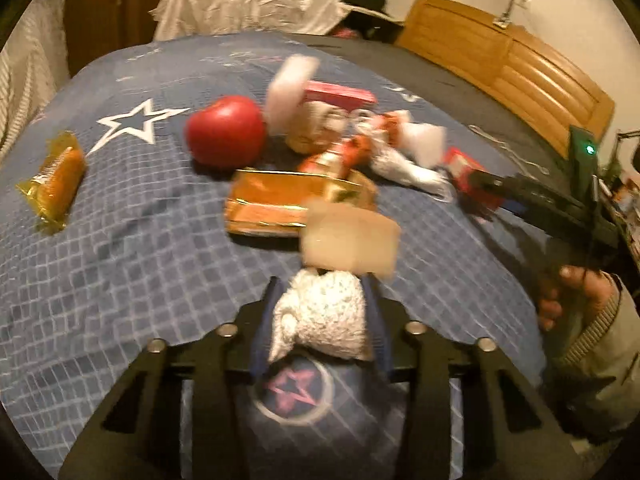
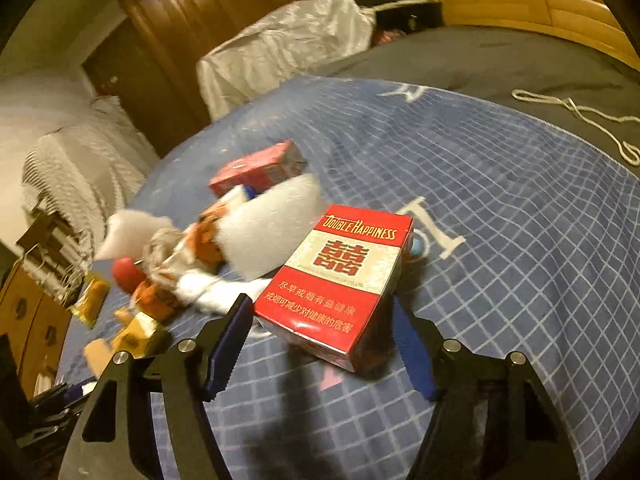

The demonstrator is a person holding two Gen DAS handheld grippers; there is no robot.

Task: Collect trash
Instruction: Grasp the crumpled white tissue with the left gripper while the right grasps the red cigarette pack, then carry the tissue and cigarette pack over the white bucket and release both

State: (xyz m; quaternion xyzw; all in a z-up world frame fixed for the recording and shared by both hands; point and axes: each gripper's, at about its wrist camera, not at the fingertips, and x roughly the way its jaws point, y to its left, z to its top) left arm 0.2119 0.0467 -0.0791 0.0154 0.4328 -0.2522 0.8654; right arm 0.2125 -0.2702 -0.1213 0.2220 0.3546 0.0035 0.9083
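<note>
Left gripper (image 1: 322, 316) clenched on crumpled tissue (image 1: 320, 316); only the right wrist view shows right gripper (image 2: 320, 340) unclenched, straddling cigarette pack (image 2: 340, 284).

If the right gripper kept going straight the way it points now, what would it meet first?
Most likely the red cigarette pack, already lying between the right gripper's open fingers on the blue bedspread. The pads do not seem to press it yet.

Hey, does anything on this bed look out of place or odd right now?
Yes. A whole red apple sits on the blue bedspread among crumpled wrappers and boxes, the one thing that does not look like trash. The red cigarette pack also lies tilted, its near end propped off the cover.
</note>
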